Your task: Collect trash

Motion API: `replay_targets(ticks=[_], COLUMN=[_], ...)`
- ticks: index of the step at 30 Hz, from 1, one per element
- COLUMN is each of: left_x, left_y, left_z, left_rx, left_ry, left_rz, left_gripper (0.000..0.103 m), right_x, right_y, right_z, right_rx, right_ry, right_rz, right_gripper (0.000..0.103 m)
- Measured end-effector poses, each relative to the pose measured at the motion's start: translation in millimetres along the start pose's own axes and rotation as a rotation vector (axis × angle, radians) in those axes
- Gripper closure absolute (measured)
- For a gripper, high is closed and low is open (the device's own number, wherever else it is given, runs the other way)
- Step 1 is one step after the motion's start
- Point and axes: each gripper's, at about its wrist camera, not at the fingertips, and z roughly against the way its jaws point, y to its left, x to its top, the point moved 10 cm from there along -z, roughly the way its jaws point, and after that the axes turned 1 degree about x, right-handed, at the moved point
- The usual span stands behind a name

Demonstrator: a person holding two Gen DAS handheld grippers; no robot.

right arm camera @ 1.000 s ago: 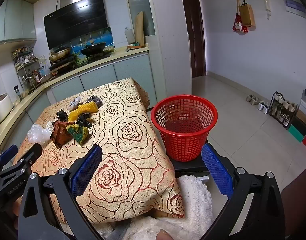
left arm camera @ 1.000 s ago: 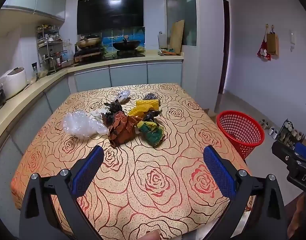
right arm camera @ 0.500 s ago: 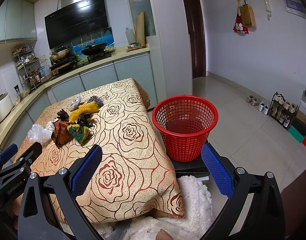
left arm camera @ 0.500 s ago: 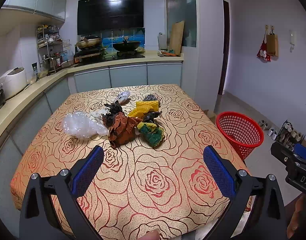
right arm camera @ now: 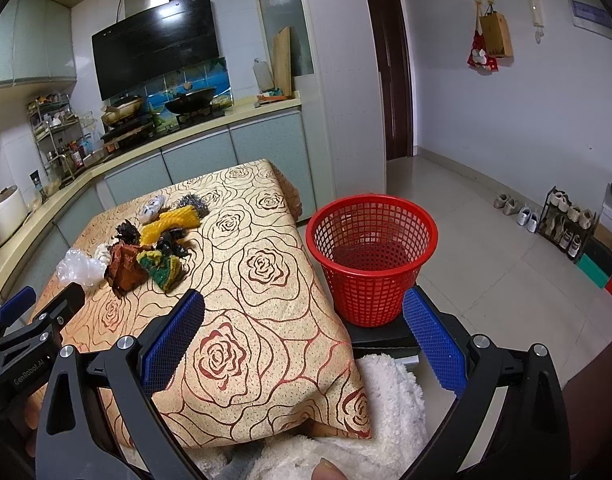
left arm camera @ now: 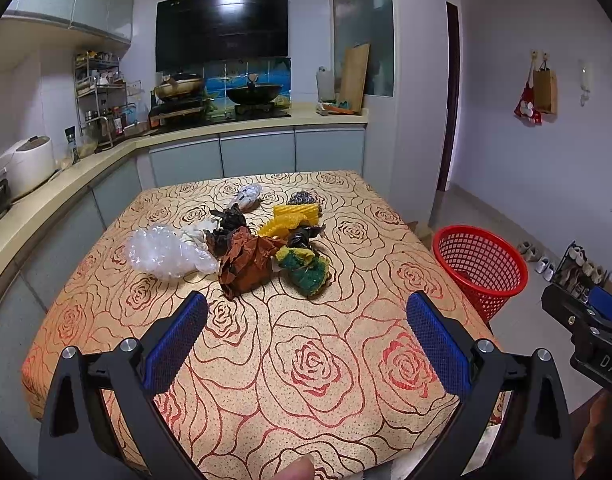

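Note:
A heap of trash lies mid-table: crumpled brown paper [left arm camera: 247,259], a green-and-yellow sponge [left arm camera: 306,269], a clear plastic bag [left arm camera: 165,254], yellow corrugated pieces [left arm camera: 291,218], black scraps and a white mask [left arm camera: 246,196]. The brown paper [right arm camera: 125,266] and sponge [right arm camera: 161,266] also show in the right wrist view. A red mesh basket [right arm camera: 372,258] stands on a dark stand right of the table; the red basket [left arm camera: 480,262] holds nothing I can see. My left gripper [left arm camera: 306,334] hangs open over the near table edge, well short of the heap. My right gripper [right arm camera: 303,336] is open and holds nothing, between table corner and basket.
The table [left arm camera: 265,360] wears a rose-patterned cloth. A kitchen counter [left arm camera: 65,184] with a rice cooker runs along the left and back. A white fluffy fabric [right arm camera: 386,400] lies below the right gripper. Shoes and a rack [right arm camera: 562,220] line the right wall; tiled floor lies beyond the basket.
Both grippers have drifted slightly, so the views shift a little. Nothing was taken hold of and the trash has not moved.

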Motion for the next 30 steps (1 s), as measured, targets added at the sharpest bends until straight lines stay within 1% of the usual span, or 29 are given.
replay_targets(ticks=[30], left_x=[0.4], left_y=[0.5], left_z=[-0.5], left_rx=[-0.001], left_ry=[0.002], left_rz=[0.004], left_gripper=[0.007], right_x=[-1.3], right_y=[-4.7], right_z=[-1.6], right_rx=[0.005], right_ry=[0.009], right_rz=[-0.007], right_gripper=[0.006])
